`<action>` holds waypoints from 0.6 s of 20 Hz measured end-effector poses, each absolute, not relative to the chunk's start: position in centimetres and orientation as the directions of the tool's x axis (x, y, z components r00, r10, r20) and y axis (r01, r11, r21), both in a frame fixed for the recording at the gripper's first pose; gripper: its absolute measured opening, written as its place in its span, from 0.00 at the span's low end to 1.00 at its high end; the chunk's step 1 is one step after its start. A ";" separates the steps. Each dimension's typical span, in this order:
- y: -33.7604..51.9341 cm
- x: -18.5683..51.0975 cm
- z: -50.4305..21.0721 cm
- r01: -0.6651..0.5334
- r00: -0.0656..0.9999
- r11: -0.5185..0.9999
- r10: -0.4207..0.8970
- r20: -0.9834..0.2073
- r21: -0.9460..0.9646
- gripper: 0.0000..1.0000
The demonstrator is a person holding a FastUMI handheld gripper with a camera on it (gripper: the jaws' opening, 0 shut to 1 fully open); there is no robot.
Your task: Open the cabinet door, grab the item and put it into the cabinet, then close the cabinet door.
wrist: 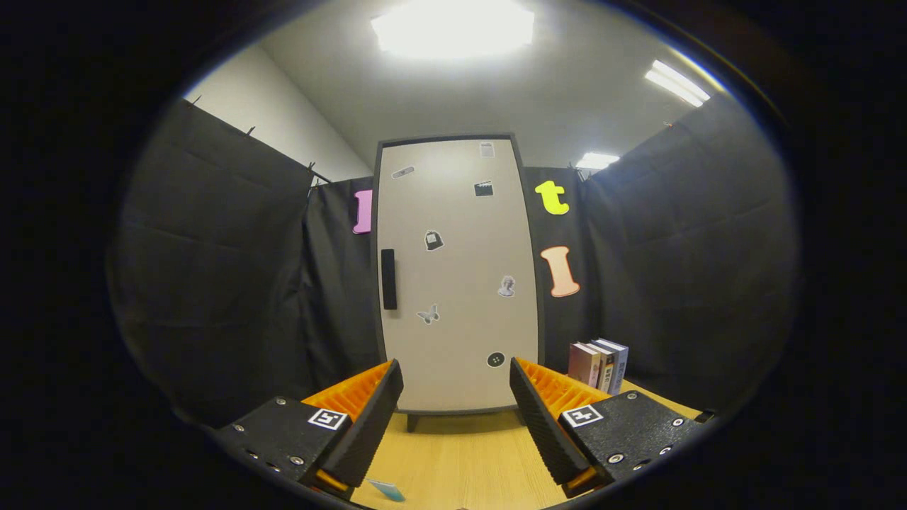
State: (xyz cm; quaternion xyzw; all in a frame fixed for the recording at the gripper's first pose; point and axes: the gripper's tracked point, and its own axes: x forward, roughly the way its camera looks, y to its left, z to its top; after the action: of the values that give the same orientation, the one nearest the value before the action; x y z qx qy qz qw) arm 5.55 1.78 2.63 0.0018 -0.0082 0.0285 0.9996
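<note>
A tall pale cabinet (457, 276) stands upright on the wooden table (460, 453), straight ahead of the fingers, its door shut. A black vertical handle (388, 279) sits on the door's left side, and several small stickers dot the door. Three upright books (599, 365) stand on the table just right of the cabinet, beyond the right finger. My gripper (457, 375) is open, with its orange-and-black fingers (368, 404) spread wide and nothing between them. It is a short way back from the cabinet, roughly level with the door's lower part.
Black cloth walls close the booth on the left, right and behind the cabinet. A small light-blue object (386, 489) lies on the table close under the left finger. Bare wood stretches between the fingers and the cabinet's foot.
</note>
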 end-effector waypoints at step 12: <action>7.7 15.6 8.0 -0.176 0.983 0.984 0.176 0.057 -0.010 0.94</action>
State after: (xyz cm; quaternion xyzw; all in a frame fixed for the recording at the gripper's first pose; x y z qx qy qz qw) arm 15.61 7.68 8.04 -0.0027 -0.0289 0.0885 0.9957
